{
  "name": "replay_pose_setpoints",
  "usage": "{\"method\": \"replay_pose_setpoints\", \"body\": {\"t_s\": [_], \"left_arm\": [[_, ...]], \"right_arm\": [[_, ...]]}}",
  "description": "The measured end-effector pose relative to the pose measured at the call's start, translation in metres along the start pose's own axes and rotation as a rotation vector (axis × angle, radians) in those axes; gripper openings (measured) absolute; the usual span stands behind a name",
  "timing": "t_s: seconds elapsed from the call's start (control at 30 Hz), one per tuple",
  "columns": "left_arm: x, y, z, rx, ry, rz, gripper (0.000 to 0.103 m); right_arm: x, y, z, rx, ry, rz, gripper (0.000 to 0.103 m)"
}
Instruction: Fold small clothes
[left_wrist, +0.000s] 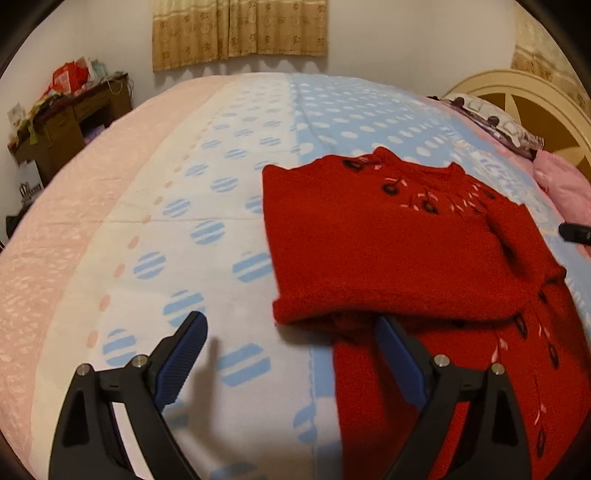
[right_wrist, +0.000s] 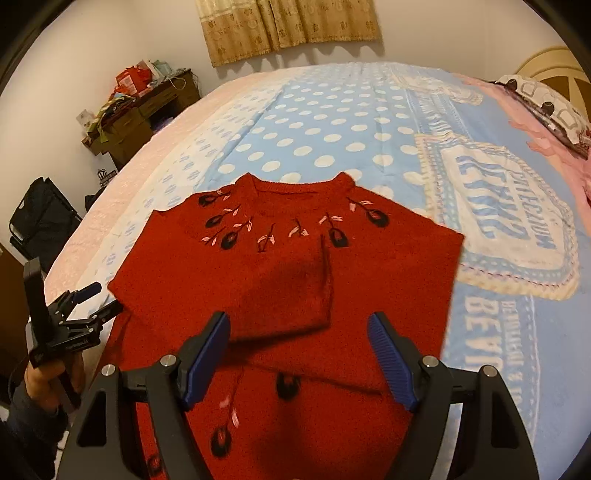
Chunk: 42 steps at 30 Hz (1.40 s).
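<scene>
A small red knit sweater (right_wrist: 280, 266) with black and pink embroidered flowers lies flat on the bed, neck away from me. Its sleeves are folded in over the chest. It also shows in the left wrist view (left_wrist: 388, 251). My right gripper (right_wrist: 299, 325) is open and empty, hovering over the sweater's middle. My left gripper (left_wrist: 291, 325) is open and empty, at the sweater's left edge by the folded sleeve. The left gripper also shows in the right wrist view (right_wrist: 99, 299), beside the sweater's left side.
The bed has a blue and white polka-dot blanket (right_wrist: 332, 122) over a pink cover (left_wrist: 55, 240). Pillows (right_wrist: 546, 107) and a headboard (left_wrist: 524, 99) lie to the right. A cluttered wooden desk (right_wrist: 144, 110) and a black bag (right_wrist: 40, 214) stand at the left wall.
</scene>
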<state>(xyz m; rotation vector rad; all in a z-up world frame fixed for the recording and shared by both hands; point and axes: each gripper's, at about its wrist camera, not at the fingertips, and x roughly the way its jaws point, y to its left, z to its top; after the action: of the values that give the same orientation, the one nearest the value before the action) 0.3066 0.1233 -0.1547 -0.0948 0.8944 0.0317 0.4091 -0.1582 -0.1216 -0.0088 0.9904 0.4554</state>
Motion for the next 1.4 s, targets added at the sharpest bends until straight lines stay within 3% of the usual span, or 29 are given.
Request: {"method": "replay_pose_setpoints", "body": {"t_s": [0.1, 0.23, 0.4, 0.43, 0.47, 0.57, 0.97, 1.1, 1.4], "left_arm": [[0.003, 0.007, 0.003, -0.033, -0.013, -0.011, 0.095], [0.017, 0.015, -0.001, -0.074, 0.032, -0.014, 0.097], [0.020, 0.011, -0.004, -0.050, 0.040, 0.013, 0.103], [0.021, 0.010, -0.005, -0.047, 0.040, 0.015, 0.103], [0.021, 0.011, -0.005, -0.047, 0.039, 0.015, 0.103], [0.021, 0.012, -0.005, -0.050, 0.040, 0.015, 0.103], [0.023, 0.017, -0.004, -0.069, 0.048, 0.004, 0.103], [0.023, 0.019, -0.003, -0.080, 0.050, -0.004, 0.103], [0.022, 0.018, -0.004, -0.079, 0.051, -0.002, 0.103]], "right_arm": [[0.015, 0.000, 0.006, 0.010, 0.010, -0.027, 0.082], [0.041, 0.000, 0.009, 0.008, 0.043, -0.056, 0.083], [0.068, 0.004, 0.007, -0.006, 0.091, -0.049, 0.080], [0.071, 0.006, 0.005, -0.011, 0.094, -0.042, 0.073], [0.070, 0.008, 0.004, -0.023, 0.082, -0.037, 0.051], [0.056, 0.015, 0.001, -0.058, 0.035, -0.037, 0.013], [-0.044, -0.007, -0.007, -0.079, -0.202, -0.130, 0.009], [-0.050, -0.024, -0.018, -0.041, -0.203, -0.141, 0.009], [-0.011, -0.063, -0.043, 0.052, -0.087, -0.153, 0.009]]}}
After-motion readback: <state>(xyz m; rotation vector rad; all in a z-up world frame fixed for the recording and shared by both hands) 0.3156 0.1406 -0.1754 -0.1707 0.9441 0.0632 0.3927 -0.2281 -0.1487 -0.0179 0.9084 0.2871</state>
